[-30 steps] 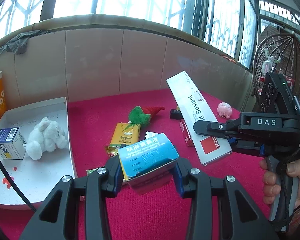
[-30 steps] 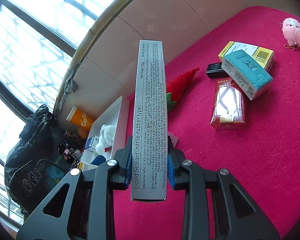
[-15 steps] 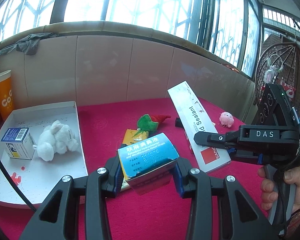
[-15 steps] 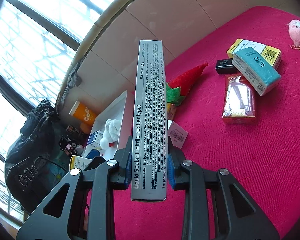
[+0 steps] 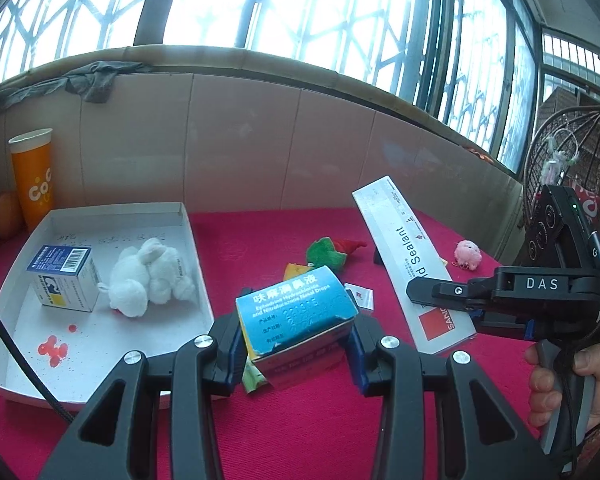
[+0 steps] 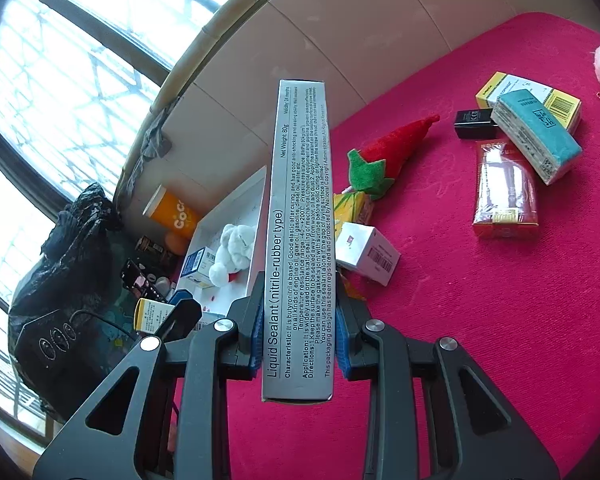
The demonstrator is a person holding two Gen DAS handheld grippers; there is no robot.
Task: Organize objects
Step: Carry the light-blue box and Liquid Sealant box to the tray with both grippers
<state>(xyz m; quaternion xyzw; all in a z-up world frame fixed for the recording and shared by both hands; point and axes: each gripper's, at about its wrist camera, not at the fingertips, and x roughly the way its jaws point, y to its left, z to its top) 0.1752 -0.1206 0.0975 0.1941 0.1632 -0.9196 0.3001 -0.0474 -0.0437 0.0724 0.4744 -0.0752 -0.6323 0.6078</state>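
Blue medicine box (image 5: 296,316), light crushable cardboard clamped across its sides in left gripper (image 5: 298,344) above the red desk (image 5: 340,432) beside white tray (image 5: 188,240); right gripper (image 6: 298,336) pinches long stiff sealant box (image 6: 300,216) near its end, probably tip-prone.

Orange cup (image 5: 32,176) stands upright by the tiled wall (image 5: 236,140), grey rag (image 5: 96,80) draped along the sill above, wicker chair (image 5: 580,168) far right, black bag (image 6: 60,264) slumped under the window.

A blue-topped cardboard medicine box (image 5: 296,316) sits frame centre, a long grey sealant carton (image 6: 300,236) stands centre, both clamped.
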